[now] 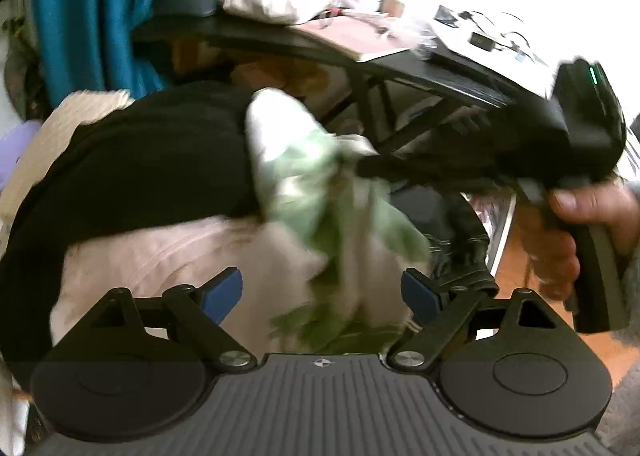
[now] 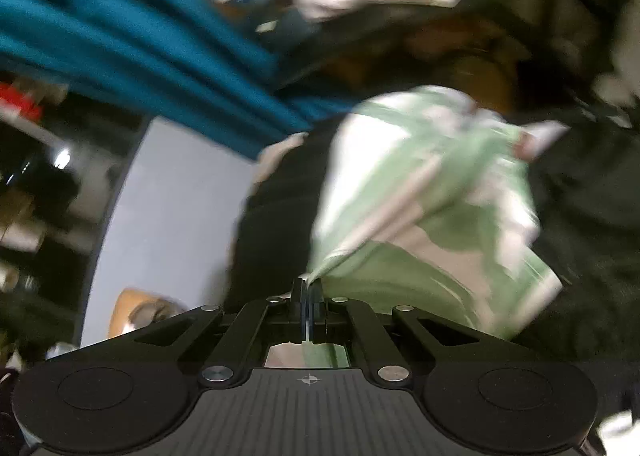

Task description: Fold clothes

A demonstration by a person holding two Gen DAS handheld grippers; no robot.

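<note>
A green-and-white patterned garment (image 1: 316,192) hangs bunched above a pile of clothes. In the left wrist view my right gripper (image 1: 362,168) reaches in from the right and pinches the garment's upper part. A hand (image 1: 576,212) grips its handle. The right wrist view shows the right gripper (image 2: 307,290) shut on an edge of the green-and-white garment (image 2: 432,192), which stretches up and to the right, blurred. My left gripper (image 1: 322,292) stands wide open, its blue pads (image 1: 224,292) on either side of the garment's lower end and clear of it.
Under the garment lie a pale pink garment (image 1: 168,256), a black garment (image 1: 152,160) and a cream cloth (image 1: 64,128). A cluttered black desk (image 1: 400,68) stands behind, and a teal curtain (image 1: 88,12) hangs at the left. The wooden floor (image 1: 520,256) shows at the right.
</note>
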